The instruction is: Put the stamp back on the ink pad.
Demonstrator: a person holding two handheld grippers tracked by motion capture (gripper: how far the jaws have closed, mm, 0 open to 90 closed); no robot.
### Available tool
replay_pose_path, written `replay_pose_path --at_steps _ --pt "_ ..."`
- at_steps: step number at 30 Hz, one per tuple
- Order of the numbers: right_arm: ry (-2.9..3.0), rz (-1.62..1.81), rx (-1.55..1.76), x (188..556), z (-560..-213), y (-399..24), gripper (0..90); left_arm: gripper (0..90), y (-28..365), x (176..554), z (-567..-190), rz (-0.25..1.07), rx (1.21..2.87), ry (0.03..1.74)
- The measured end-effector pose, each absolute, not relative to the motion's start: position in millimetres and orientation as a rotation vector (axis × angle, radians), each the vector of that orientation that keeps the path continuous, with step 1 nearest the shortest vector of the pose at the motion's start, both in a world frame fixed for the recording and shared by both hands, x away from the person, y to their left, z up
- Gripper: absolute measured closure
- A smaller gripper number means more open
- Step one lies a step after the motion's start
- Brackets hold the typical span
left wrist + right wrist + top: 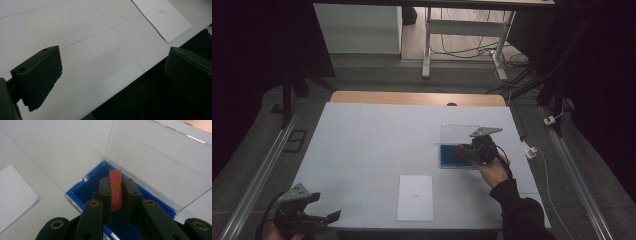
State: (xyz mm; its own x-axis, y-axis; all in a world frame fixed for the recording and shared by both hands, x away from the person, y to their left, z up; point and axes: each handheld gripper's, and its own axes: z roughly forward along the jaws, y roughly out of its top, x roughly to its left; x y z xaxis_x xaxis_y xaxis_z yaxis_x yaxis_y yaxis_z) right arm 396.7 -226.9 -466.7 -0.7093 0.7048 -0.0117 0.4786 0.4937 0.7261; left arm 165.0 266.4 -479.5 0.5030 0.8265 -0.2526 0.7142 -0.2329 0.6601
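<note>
**Red block held over the blue box**

High view: the right claw (460, 150) is above the blue box (451, 159); a paper sheet (415, 198) lies near the front edge of the desk (362, 145).

Left gripper view: the left claw (112, 75) is released at the desk edge.

Right gripper view: the right claw is clenched on the red block (116, 190), beside the upright clear lid (160, 165).

The surface (362, 145) is open across its left half and centre, giving free passage there. A white sheet (415, 197) lies flat near the front edge and blocks nothing. At right, the blue tray (447, 156) has its clear lid (458, 133) raised upright along the far side, barring approach from behind; access is from above or from the front. The right hand-held gripper (115, 195), clamped on a red block (115, 185), occupies the space over the tray. The left hand-held gripper (319, 217) hangs at the front-left corner, well apart.
</note>
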Motion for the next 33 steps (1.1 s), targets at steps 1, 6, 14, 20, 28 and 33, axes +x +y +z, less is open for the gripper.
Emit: replay_pose_path --at_steps 1,6,14,20,28,33 --pt "2.436 1.037 0.998 397.9 -468.0 -226.9 79.1 2.0 266.4 165.1 -479.5 0.192 2.001 1.261" --pt "2.445 1.011 1.012 402.0 -474.1 -226.3 79.1 2.0 266.4 165.1 -479.5 0.191 2.001 1.261" --pt "2.453 0.975 1.026 406.1 -480.3 -227.4 79.1 2.1 266.4 165.2 -479.5 0.191 2.003 1.260" --pt "2.464 0.956 1.026 407.4 -484.3 -225.7 78.8 2.1 266.3 165.2 -479.5 0.191 2.003 1.260" --pt "2.457 0.954 1.025 406.7 -485.5 -223.7 78.3 2.2 266.2 165.0 -479.5 0.192 2.004 1.259" --pt "2.449 0.958 1.026 406.0 -487.3 -222.8 75.3 2.2 266.2 164.9 -479.4 0.194 2.004 1.259"
